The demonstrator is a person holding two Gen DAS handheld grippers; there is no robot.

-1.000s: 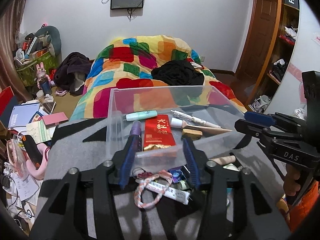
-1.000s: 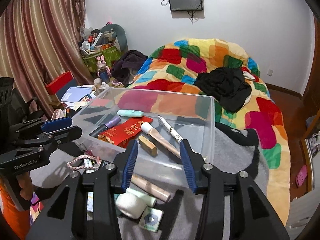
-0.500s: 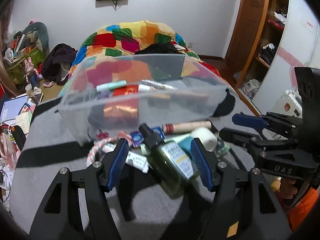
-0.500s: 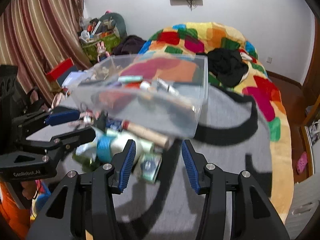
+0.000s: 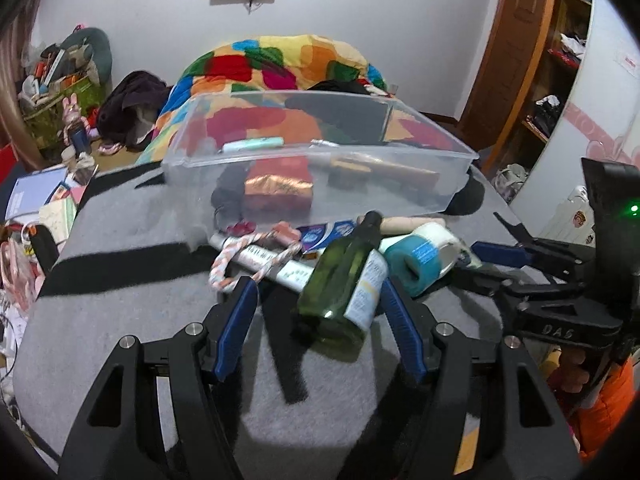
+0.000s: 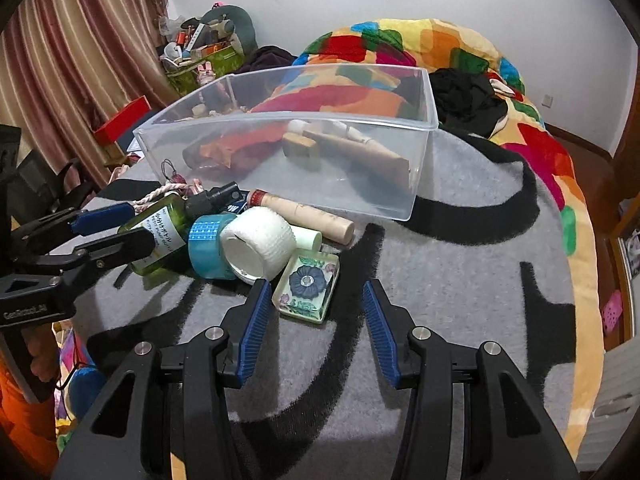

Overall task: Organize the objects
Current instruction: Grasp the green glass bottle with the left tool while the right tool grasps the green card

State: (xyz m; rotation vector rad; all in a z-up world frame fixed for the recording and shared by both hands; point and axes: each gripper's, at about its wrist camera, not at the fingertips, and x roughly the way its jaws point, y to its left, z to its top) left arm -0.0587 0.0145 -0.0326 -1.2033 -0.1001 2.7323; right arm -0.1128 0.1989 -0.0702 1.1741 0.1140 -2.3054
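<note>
Grey blanket with black bands (image 6: 460, 280) covers the work surface; patchwork quilt (image 6: 400, 44) on the bed behind it.

Clear plastic bin (image 6: 288, 160) sits on the blanket, far side of the clutter pile. Inside: red packet (image 5: 280, 184), wooden block (image 6: 301, 146), tapered wooden stick (image 6: 360, 152), mint tube (image 5: 252, 145).

Pile just in front of the bin:
- green glass bottle (image 5: 342, 280), lying tilted, black spray cap toward the bin, labelled end toward the left tongs
- blue tape roll (image 6: 208, 246) touching white tape roll (image 6: 260, 246), right next to the bottle
- beige stick (image 6: 304, 216) along the bin's near wall
- braided rope loop (image 5: 244, 258) draped over a white tube (image 5: 276, 270)
- small floral glass tile (image 6: 307, 286), nearest the right tongs

Left gripper (image 5: 320, 300): wide, jaws either side of the bottle's base. The right pad looks close to the label; contact can't be confirmed.

Right gripper (image 6: 316, 312): wide, holding nothing. The floral tile sits just ahead of the gap, nearer the left-hand jaw, apart from both pads.
</note>
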